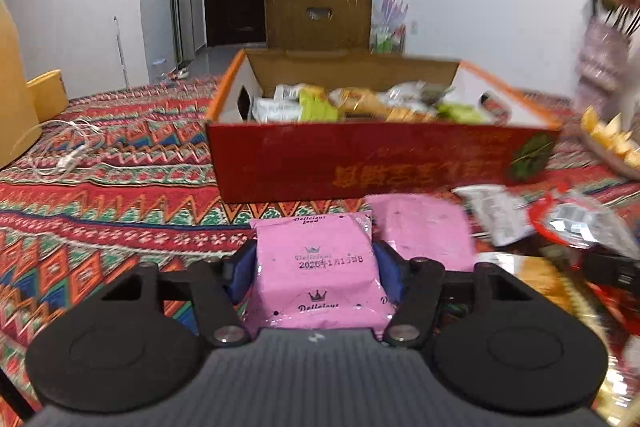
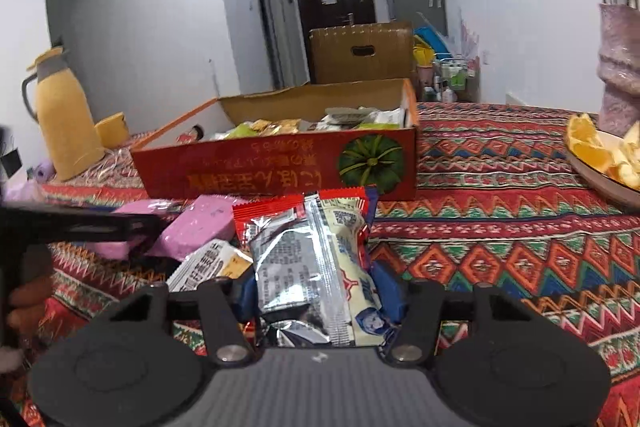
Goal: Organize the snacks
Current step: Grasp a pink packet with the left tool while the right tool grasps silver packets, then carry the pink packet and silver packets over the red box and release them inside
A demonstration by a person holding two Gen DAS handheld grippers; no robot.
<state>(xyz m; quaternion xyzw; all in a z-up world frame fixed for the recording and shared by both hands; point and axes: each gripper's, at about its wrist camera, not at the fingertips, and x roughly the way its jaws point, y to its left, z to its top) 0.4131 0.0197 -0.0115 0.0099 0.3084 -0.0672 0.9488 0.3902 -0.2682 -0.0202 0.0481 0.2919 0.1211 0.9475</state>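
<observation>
A pink snack packet (image 1: 316,239) with a crown print sits between the blue pads of my left gripper (image 1: 316,261), which is shut on its two sides. A second pink packet (image 1: 424,231) lies just to its right on the cloth. My right gripper (image 2: 318,279) is shut on a silver and red snack packet (image 2: 296,251). Just beyond both grippers stands the open red cardboard box (image 1: 360,163), holding several mixed snack packets (image 1: 360,103). The right wrist view shows the same box (image 2: 256,175) ahead and slightly left.
Loose packets (image 1: 496,215) lie on the patterned tablecloth (image 1: 100,195) right of the pink ones. A plate of orange slices (image 2: 600,155) and a pink vase (image 2: 620,67) stand at the right, a yellow thermos (image 2: 60,123) and a white cable (image 1: 60,155) at the left.
</observation>
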